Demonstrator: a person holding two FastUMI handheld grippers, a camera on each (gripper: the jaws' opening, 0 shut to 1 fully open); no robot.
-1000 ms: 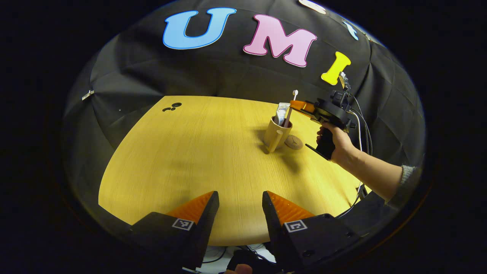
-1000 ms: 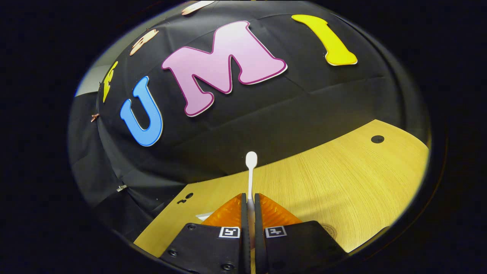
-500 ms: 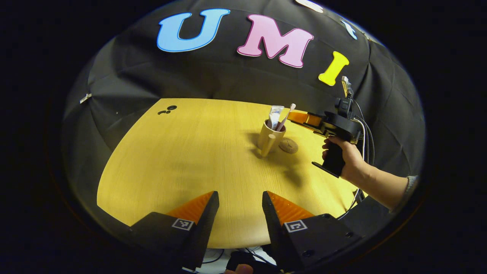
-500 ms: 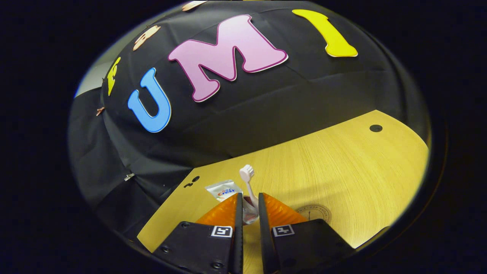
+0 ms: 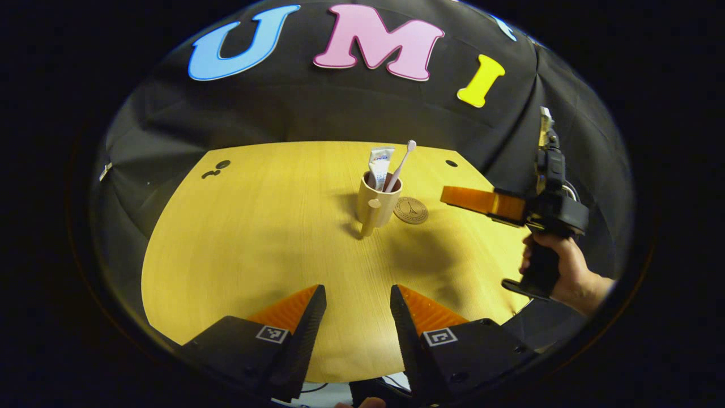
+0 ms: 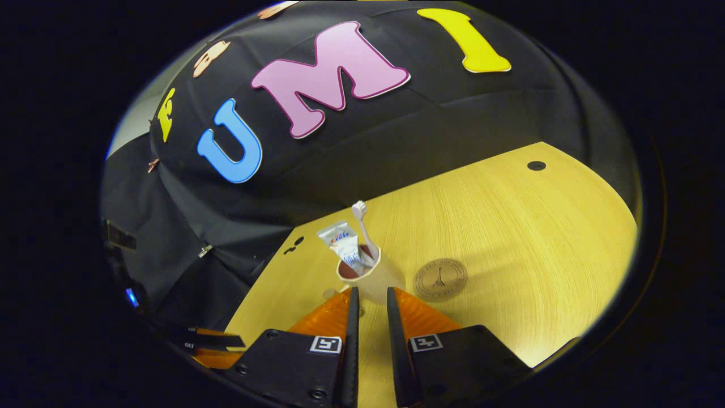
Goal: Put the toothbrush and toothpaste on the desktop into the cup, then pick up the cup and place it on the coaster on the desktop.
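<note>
Right gripper (image 6: 369, 294) has let go of the toothbrush (image 5: 401, 164) and backed away from the cup (image 5: 378, 201); its fingers now stand slightly apart, holding nothing. I see my left gripper (image 5: 358, 294) wide open and empty over the near desk (image 5: 255, 226) edge. Toothbrush and toothpaste (image 5: 379, 166) stand in the cup, which sits on the desk just beside the coaster (image 5: 410, 209), not on it. Cup's base is cut off by the fingers in the right gripper view. Tube print and coaster emblem are too small to read.
</note>
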